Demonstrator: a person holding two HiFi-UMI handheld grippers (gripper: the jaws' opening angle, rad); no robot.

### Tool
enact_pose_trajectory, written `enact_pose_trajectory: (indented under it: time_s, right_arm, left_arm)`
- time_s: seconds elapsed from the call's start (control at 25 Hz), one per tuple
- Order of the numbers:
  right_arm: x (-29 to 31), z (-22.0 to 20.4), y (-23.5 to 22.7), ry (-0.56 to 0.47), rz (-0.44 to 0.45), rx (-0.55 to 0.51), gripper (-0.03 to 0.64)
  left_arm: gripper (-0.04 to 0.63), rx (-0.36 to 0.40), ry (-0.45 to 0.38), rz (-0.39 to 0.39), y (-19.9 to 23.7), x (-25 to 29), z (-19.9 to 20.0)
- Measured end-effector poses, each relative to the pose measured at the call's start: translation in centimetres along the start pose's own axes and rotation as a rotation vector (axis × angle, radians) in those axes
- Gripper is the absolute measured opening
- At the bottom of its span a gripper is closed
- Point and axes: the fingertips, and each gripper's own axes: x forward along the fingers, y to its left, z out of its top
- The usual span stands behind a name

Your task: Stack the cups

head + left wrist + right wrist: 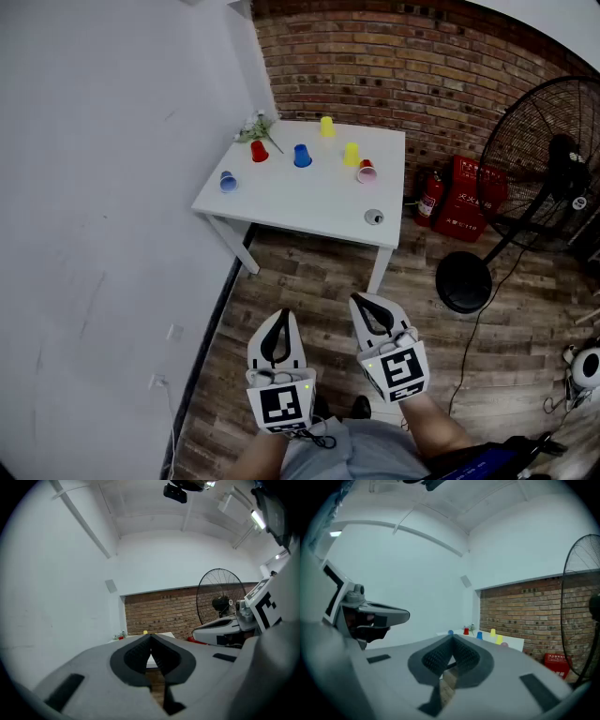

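Holding the left gripper (280, 319) and the right gripper (364, 304) low over the wooden plank floor (309, 277), each with its jaws pressed together on nothing

Looking ahead to the white square table (309, 204), well apart from both grippers, with six small plastic cups spread over its far half: a pale blue cup (228, 181) near the left edge, a red cup (259, 151), a darker blue cup (302, 156), a far yellow cup (326, 126), a nearer yellow cup (352, 154) and, just beside that, a pink-rimmed red cup (367, 171). Cannot tell from here which stand upright and which lie tipped

Probably light, thin-walled and springy, with slick sides: easy to dent, tip or send skidding across the smooth top. Best taken across the side wall near the rim, with a gentle squeeze, then lowered straight into the next one

Also on the table: a green plant sprig (253, 129) at the far left corner, close to the red cup, and a small grey round object (374, 217) near the front right corner, away from the cups. To the right, clear of the path: a black standing fan (548, 178), a red fire extinguisher (428, 197) and a red box (469, 197) by the brick wall (403, 56). Only bare floor between grippers and table; jaws to be opened before any reach
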Motion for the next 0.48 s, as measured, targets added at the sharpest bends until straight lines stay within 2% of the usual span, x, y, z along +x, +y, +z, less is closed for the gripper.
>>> enact_pose_trajectory:
  time_s: [0.2,0.36,0.48]
  right_arm:
    - [-0.2,0.1,-0.6,0.002,-0.009,0.002,0.003]
    - [-0.5,0.1,-1.1,-0.05,-0.001,0.038,0.006]
    - [-0.2,-0.7,-1.6,-0.052,0.03,0.055,0.078]
  left_arm:
    - [0.003,0.031,-0.009,-0.001,-0.2,0.4,-0.2]
    - [0.003,0.041,0.0,-0.004,-0.9,0.7,-0.7]
    - [0.003,0.061,0.001,-0.003,-1.6,1.5,-1.4]
